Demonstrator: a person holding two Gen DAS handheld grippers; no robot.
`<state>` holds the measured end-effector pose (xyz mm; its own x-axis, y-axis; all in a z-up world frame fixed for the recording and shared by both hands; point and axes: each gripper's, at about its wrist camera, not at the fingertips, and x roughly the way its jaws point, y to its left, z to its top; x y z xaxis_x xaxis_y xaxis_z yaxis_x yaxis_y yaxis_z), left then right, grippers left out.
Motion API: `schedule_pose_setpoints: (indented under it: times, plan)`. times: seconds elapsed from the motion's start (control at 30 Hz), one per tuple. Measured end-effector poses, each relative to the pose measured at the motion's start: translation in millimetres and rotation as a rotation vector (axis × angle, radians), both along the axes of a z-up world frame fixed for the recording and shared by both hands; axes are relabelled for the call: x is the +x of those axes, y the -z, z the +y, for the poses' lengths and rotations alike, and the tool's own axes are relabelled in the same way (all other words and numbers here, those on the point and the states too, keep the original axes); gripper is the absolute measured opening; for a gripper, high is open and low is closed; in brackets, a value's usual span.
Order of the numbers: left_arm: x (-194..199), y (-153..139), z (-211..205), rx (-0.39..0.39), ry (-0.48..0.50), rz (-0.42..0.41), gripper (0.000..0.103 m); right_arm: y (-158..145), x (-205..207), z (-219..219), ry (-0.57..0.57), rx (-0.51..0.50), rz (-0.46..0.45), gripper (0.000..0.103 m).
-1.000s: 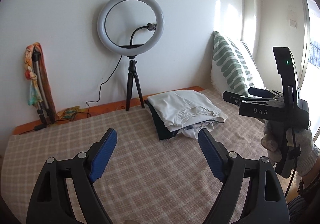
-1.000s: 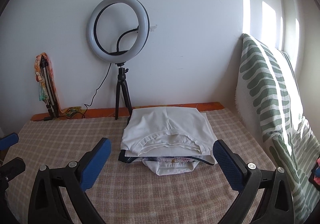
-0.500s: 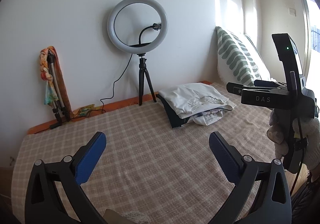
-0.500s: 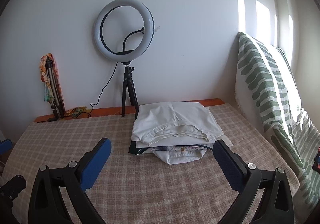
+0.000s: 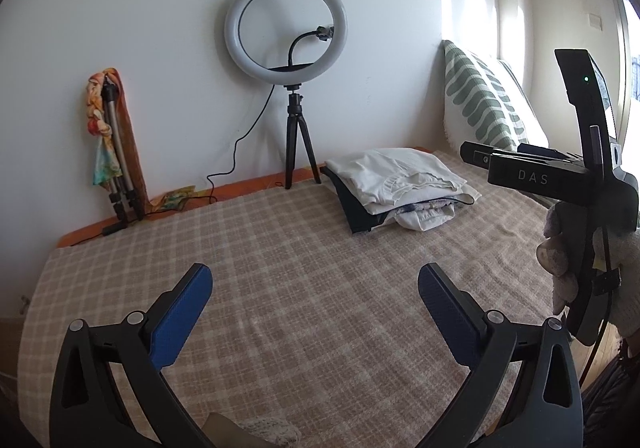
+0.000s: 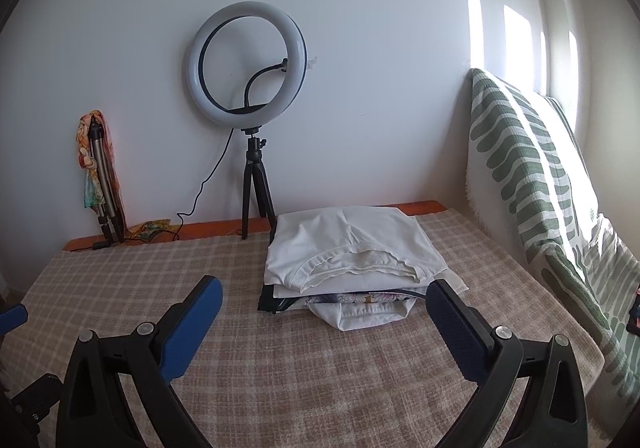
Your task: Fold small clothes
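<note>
Both claws gape wide and hold nothing: left gripper (image 5: 314, 302) above bare checked bedspread (image 5: 280, 248); right gripper (image 6: 324, 308) just short of the folded clothes stack (image 6: 352, 256); behind it, ring light (image 6: 247, 65) by the wall

Place: a room in a home, likely a bedroom.
Surface: a checked blanket (image 6: 120, 280) spread over an orange mattress edge (image 6: 216, 226), set against a white wall (image 6: 360, 7).
At 3 o'clock: a green leaf-pattern cushion (image 6: 520, 167) propped up, with sunlight patches on the wall above it.
At 12 o'clock: a ring light (image 6: 248, 63) on a small tripod (image 6: 256, 187), its cable trailing left.
At 10 o'clock: a folded tripod (image 6: 102, 175) wrapped in a colourful scarf, leaning on the wall.
Laundry: a stack of folded clothes (image 6: 352, 252) on the blanket.
</note>
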<state>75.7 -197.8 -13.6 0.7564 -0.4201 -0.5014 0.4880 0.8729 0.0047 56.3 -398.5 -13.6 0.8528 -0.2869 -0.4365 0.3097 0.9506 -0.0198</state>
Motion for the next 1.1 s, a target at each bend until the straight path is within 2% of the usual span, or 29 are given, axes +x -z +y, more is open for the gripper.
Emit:
schedule_pose_setpoints:
  times: [1.1]
  plan:
    - [-5.9,-5.4,0.1,0.001,0.0,-0.02,0.102,5.3,0.9,7.1,-0.001,0.016,0.009,0.103]
